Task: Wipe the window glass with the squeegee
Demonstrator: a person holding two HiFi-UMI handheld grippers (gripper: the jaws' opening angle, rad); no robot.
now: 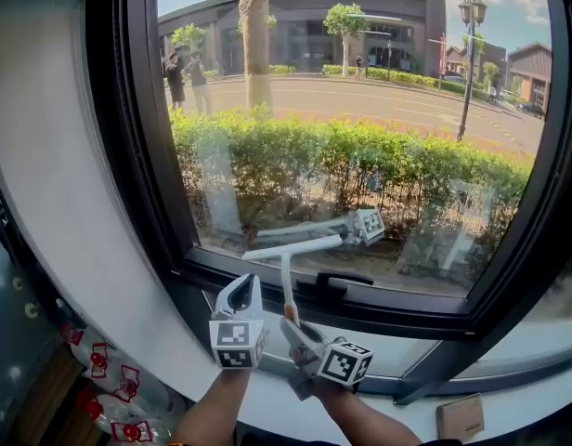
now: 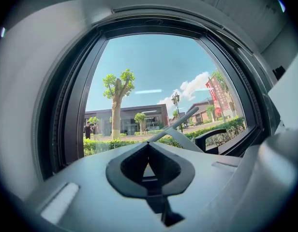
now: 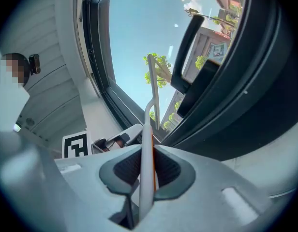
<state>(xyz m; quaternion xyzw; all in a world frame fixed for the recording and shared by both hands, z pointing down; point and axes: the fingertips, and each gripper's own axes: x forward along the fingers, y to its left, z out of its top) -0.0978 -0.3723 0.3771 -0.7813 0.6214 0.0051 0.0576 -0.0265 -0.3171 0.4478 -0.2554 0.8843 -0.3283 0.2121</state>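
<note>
The right claw [image 1: 293,325] clamps the squeegee [image 1: 291,249] by its handle, blade at the lower window glass [image 1: 360,110]; the left claw [image 1: 241,293], closed and empty, hangs alongside.

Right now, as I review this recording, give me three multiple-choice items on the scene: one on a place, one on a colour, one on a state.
1. Where is the squeegee blade?
A. Low on the glass, above the window handle
B. At the top of the pane
C. Lying on the floor

2. What colour is the window frame?
A. White
B. Black
C. Red

3. What is the right claw doing?
A. Open and empty
B. Shut on a cloth
C. Shut on the squeegee handle

Answers:
1 A: the head view shows the blade across the bottom of the pane, just above the handle.
2 B: the frame is dark all round the glass.
3 C: the right gripper view shows the pads pressed on the thin handle.
</note>
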